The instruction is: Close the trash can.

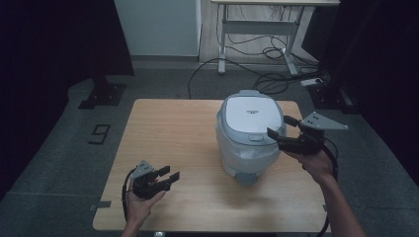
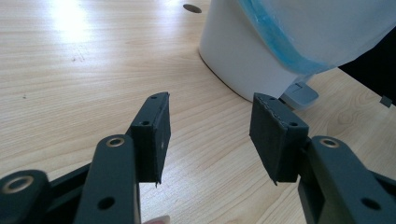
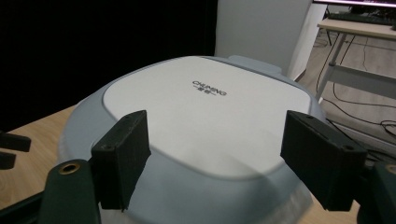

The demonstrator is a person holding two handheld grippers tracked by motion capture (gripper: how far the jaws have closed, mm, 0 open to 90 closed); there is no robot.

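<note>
A white and grey rice cooker (image 1: pixel 248 133) stands on the right half of the wooden table (image 1: pixel 168 128), its lid down, a clear plastic film around its body. My right gripper (image 1: pixel 280 127) hovers at the cooker's right side at lid height, jaws open, nothing between them. In the right gripper view that gripper (image 3: pixel 212 158) looks across the lid (image 3: pixel 205 112). My left gripper (image 1: pixel 168 176) is held low near the table's front left, open and empty. In the left gripper view the left gripper (image 2: pixel 208 135) faces the cooker's base (image 2: pixel 243 60) and its grey front tab (image 2: pixel 299 95).
Bare tabletop lies left of the cooker. Beyond the table's far edge there are floor cables (image 1: pixel 267 74), a white desk frame (image 1: pixel 257 29) and a black stand foot (image 1: pixel 101 94). Dark curtains close both sides.
</note>
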